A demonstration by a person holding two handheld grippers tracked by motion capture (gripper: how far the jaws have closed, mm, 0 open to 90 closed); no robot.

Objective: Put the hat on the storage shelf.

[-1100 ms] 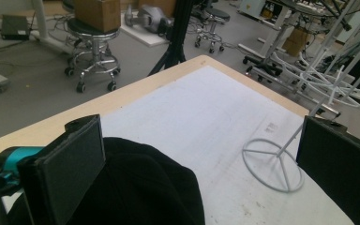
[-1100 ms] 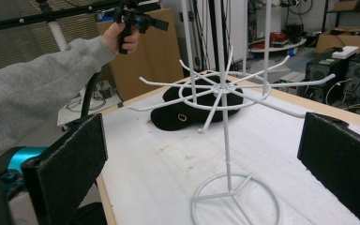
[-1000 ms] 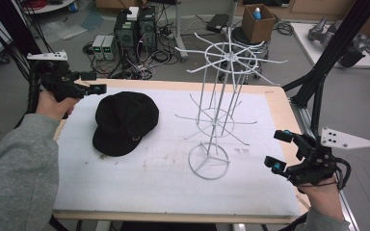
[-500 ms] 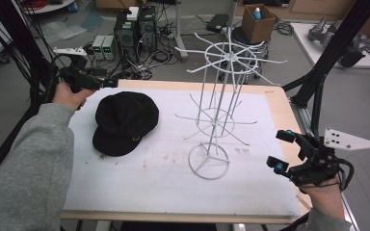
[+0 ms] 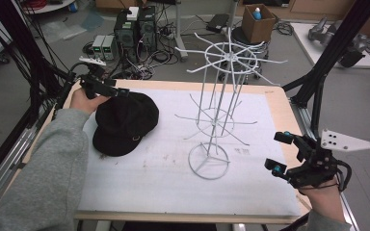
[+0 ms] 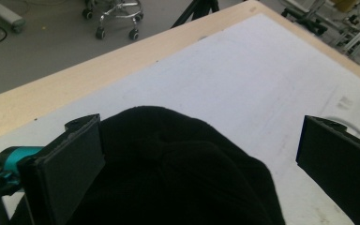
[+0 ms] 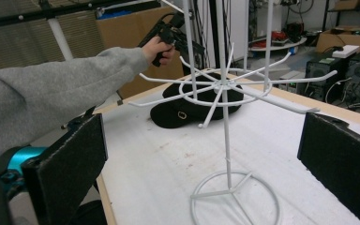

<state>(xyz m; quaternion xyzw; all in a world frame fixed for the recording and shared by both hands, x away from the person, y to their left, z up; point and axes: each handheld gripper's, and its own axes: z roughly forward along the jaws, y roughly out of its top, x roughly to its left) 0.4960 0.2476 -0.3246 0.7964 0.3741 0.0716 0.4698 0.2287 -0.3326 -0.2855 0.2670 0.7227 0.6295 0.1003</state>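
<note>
I am holding the left gripper [image 5: 110,88] with its jaws spread wide, hovering over the back edge of the black cap [image 5: 125,124], which is lying on the white mat [image 5: 149,178] at the tabletop's left. My right gripper [image 5: 280,153] is waiting released at the right edge, facing the white wire rack [image 5: 217,113].
</note>
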